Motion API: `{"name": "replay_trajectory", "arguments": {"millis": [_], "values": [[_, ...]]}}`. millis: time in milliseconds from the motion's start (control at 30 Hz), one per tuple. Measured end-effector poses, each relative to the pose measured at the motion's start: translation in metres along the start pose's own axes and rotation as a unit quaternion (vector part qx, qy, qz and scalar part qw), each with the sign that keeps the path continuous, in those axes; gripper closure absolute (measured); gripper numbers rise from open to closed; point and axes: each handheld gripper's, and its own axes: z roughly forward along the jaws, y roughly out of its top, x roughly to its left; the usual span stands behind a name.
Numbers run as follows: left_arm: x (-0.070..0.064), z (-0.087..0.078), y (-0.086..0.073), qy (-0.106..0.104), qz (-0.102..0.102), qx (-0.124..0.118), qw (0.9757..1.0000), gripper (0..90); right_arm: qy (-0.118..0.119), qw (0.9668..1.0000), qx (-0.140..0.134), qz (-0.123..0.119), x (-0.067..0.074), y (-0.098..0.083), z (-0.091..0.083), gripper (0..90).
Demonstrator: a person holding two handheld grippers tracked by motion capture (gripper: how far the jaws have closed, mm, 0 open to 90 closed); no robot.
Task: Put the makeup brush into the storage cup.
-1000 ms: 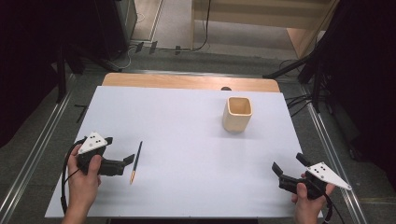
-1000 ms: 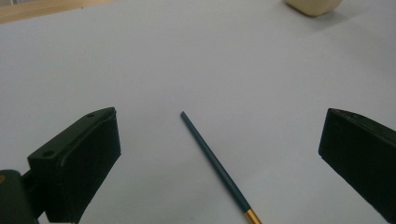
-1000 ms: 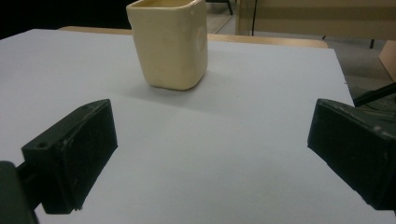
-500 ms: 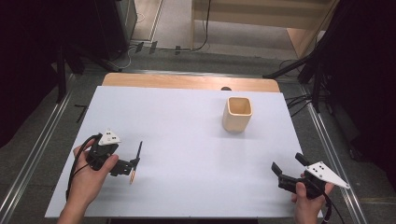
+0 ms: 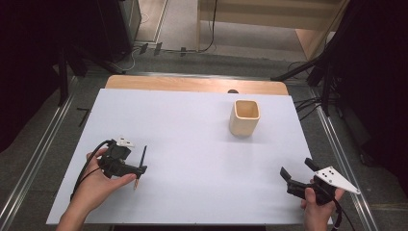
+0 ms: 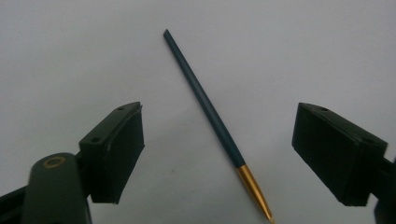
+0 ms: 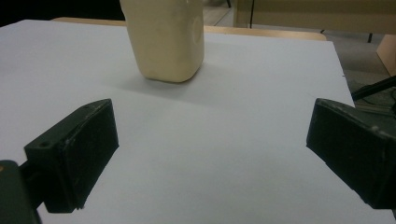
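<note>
High view — left gripper (image 5: 137, 172) over pencil (image 5: 141, 162), near table edge (image 5: 192, 224).

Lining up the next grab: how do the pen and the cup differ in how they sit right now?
The pen lies flat on the white table, slim and dark with a gold tip; the cup stands upright, squarish and cream. The pen lies between the left gripper's open jaws; the cup stands well beyond the right gripper. Neither is gripped.
</note>
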Motion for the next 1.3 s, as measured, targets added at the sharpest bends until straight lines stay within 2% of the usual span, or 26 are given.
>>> {"name": "replay_trajectory", "arguments": {"millis": [67,133,200,300,333,433,467,633,733,867,1000,1200,1300], "values": [[-0.001,0.001,0.000,0.004,0.012,0.009,0.9999,31.0,-0.002,1.0000,0.001,0.001,0.000,0.000,0.000,2.5],[-0.002,0.002,0.000,-0.001,0.014,0.023,0.9996,41.3,-0.003,1.0000,0.001,0.002,0.000,0.000,0.000,2.5],[-0.002,0.003,0.000,-0.005,0.013,0.030,0.9995,47.5,-0.004,1.0000,0.000,0.003,-0.001,0.000,0.000,2.5],[-0.005,0.007,0.002,-0.025,0.003,0.058,0.9980,55.4,-0.005,1.0000,0.001,0.005,-0.002,0.000,0.000,2.5],[-0.005,0.007,0.002,-0.025,0.003,0.058,0.9980,56.0,-0.005,1.0000,0.001,0.006,-0.002,0.000,0.000,2.5],[-0.005,0.009,0.004,-0.025,-0.017,0.078,0.9965,58.6,-0.005,1.0000,0.002,0.005,-0.002,0.000,0.000,2.5],[-0.005,0.009,0.005,-0.017,-0.025,0.085,0.9959,60.5,-0.006,1.0000,0.002,0.006,-0.002,0.000,0.000,2.5],[-0.006,0.012,0.007,-0.010,-0.032,0.094,0.9950,64.8,-0.005,1.0000,0.003,0.003,-0.002,-0.001,0.001,2.6],[-0.009,0.015,0.008,0.000,-0.030,0.102,0.9943,67.4,-0.007,1.0000,0.004,0.004,-0.002,-0.001,0.001,3.0],[-0.012,0.020,0.009,0.003,-0.025,0.121,0.9923,73.8,-0.008,0.9999,0.005,0.005,-0.002,-0.001,0.001,3.3],[-0.014,0.023,0.011,0.022,-0.023,0.134,0.9905,80.4,-0.008,0.9999,0.007,0.005,-0.001,-0.001,0.002,3.8],[-0.015,0.024,0.010,0.026,-0.028,0.132,0.9906,84.6,-0.006,0.9999,0.009,0.002,0.001,-0.001,0.004,4.1],[-0.012,0.022,0.007,0.017,-0.033,0.114,0.9927,84.7,-0.005,0.9999,0.009,0.001,0.003,0.000,0.005,4.2]]}}
